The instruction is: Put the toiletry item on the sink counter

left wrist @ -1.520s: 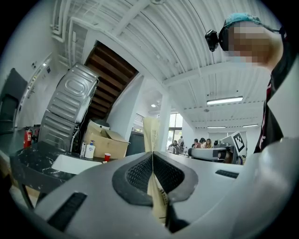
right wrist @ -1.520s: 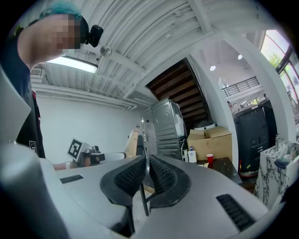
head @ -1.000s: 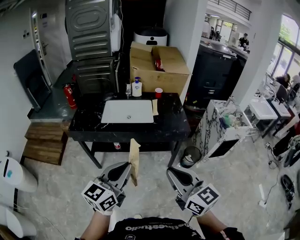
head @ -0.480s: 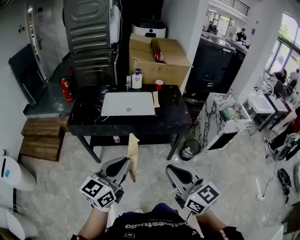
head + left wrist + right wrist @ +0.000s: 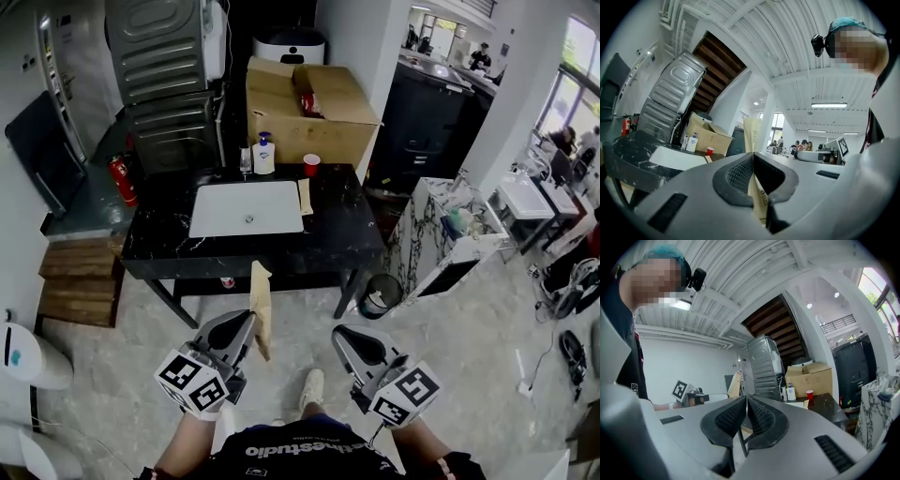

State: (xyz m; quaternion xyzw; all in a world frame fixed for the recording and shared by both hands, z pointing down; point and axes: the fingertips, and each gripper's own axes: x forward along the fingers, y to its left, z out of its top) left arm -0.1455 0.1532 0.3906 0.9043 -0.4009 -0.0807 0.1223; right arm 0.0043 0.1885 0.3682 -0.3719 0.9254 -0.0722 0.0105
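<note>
Grips a flat tan packet point(image 5: 260, 305) upright in the left tool point(image 5: 246, 328), jaws pressed on its lower part, short of the tabletop point(image 5: 342, 234). Holds the right tool point(image 5: 343, 337) beside it, jaws together on nothing. Faces, farther off, white sink point(image 5: 246, 208), soap bottle point(image 5: 263, 155), red cup point(image 5: 311, 165).

Bare floor point(image 5: 300, 314) lies open up to the black counter point(image 5: 342, 239), flanked by a waste bin point(image 5: 378, 305) at the right front leg and wooden steps point(image 5: 80, 281) on the left; the tall sachet point(image 5: 260, 295) clamped in the left gripper point(image 5: 248, 323) juts ahead of it. Counter top: right third and front strip bare, white basin point(image 5: 246, 208) fills the middle, a flat tan packet point(image 5: 304, 197) just beside its right edge. Back edge crowded by 3 uprights, glass point(image 5: 245, 161), soap bottle point(image 5: 263, 156), red cup point(image 5: 310, 165), with a cardboard box point(image 5: 309, 117) walling it off behind
</note>
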